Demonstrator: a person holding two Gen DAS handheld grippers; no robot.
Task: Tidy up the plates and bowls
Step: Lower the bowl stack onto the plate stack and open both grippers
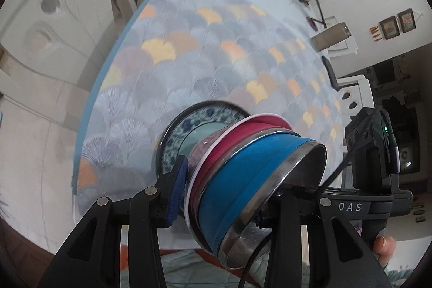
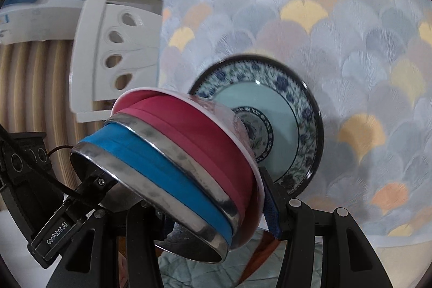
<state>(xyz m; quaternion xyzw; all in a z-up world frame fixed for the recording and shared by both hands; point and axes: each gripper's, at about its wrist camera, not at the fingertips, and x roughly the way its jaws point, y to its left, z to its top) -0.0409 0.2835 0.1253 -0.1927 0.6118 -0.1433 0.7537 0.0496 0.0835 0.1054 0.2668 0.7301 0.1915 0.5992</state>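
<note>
Mid-placement, by the look of it: holding a bowl stack (image 1: 237, 166), blue bowl (image 1: 243, 180) nested in red bowl (image 1: 229, 136), tilted over the patterned plate (image 2: 286, 109). The plate sits on the table (image 2: 324, 18) close to its near edge and not far from the corner beside the white chair (image 2: 108, 45). Left gripper (image 1: 225, 188) clenched across the stack's wall on one side, blue pad (image 1: 178, 180) pressed against the outside below the red rim. Right gripper (image 2: 210, 207) clamped likewise on the opposite side, with its pad (image 2: 270, 207) outside the red wall. Next, probably: level the stack, centre it on the plate's inner ring, lower both sides evenly, then ease both grips off together so neither rim gets dragged sideways. Hard to say whether the red base already touches the plate; blurred there and partly covered. Inner fingers of both grippers hidden behind the steel rims, so the grasp is judged from the pads and the tilt. Nothing visible of the bowls' insides, nor of any other dishes to be sorted.
</note>
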